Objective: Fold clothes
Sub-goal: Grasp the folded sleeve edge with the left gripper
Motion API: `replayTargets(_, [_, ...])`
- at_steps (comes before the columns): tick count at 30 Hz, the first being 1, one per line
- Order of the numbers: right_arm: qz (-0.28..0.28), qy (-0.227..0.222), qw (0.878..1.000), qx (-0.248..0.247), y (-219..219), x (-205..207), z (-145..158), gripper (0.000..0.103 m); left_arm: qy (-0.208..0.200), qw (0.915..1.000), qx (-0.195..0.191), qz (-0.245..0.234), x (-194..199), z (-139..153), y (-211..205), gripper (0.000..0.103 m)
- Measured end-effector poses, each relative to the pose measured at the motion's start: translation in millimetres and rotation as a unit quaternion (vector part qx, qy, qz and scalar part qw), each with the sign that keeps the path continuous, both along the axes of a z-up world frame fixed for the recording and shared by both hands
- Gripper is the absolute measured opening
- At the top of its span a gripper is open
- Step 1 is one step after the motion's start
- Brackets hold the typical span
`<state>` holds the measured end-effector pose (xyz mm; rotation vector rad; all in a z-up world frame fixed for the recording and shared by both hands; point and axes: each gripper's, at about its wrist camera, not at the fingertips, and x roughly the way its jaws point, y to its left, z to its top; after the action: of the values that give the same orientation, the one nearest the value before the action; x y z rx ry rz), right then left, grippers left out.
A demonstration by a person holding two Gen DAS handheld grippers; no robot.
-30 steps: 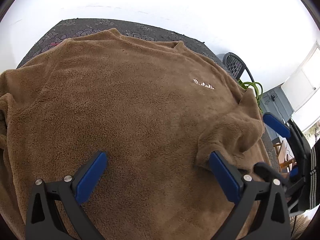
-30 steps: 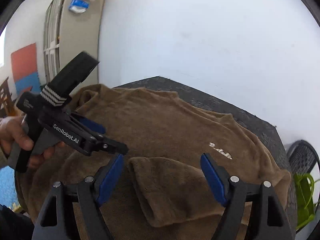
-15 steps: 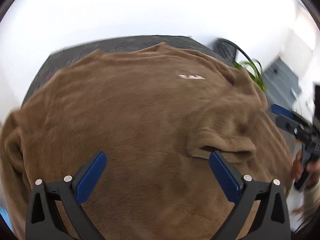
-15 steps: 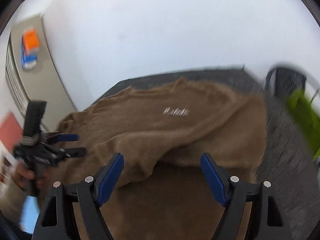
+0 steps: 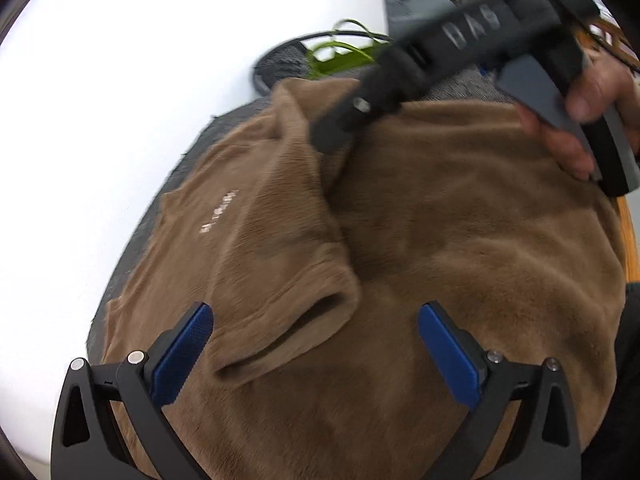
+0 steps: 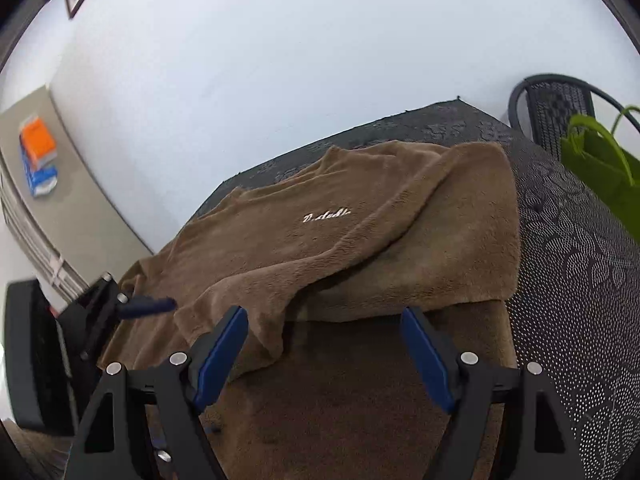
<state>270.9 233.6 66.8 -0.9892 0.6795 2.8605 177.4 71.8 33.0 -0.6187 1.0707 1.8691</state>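
Note:
A brown fleece sweatshirt (image 5: 460, 240) with small white lettering (image 5: 218, 210) lies spread on a dark patterned table (image 6: 580, 280). One sleeve (image 5: 296, 280) is folded in across its front, the cuff opening facing my left gripper. My left gripper (image 5: 316, 350) is open and empty, just above the cuff. My right gripper (image 6: 324, 356) is open and empty over the sweatshirt (image 6: 320, 248) near the sleeve's edge. The right gripper's body (image 5: 440, 52), held by a hand, shows in the left wrist view, and the left gripper (image 6: 146, 306) shows at the left of the right wrist view.
A white wall stands behind the table. A black mesh chair (image 6: 556, 116) and a green bag (image 6: 600, 168) stand past the table's far right corner. A beige cabinet (image 6: 44, 208) with orange and blue items stands at the left.
Both grippers have swung around the sweatshirt. The left one has turned toward the folded sleeve's cuff, and the right one has moved closer over the sleeve. Both stay open.

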Motion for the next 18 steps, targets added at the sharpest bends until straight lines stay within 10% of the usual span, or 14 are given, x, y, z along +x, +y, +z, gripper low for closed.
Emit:
replayTargets(6, [-0.012, 0.003, 1.000, -0.028, 11.5, 3.0, -5.4, 0.081, -0.104, 0.9944, 0.008, 0.014, -32.4, -4.8, 8.0, 0.101])
replayTargets(18, [-0.023, 0.006, 0.999, -0.048, 19.1, 7.4, -11.8, 0.081, -0.192, 0.9742, 0.086, 0.082, -69.6, 9.1, 4.0, 0.020])
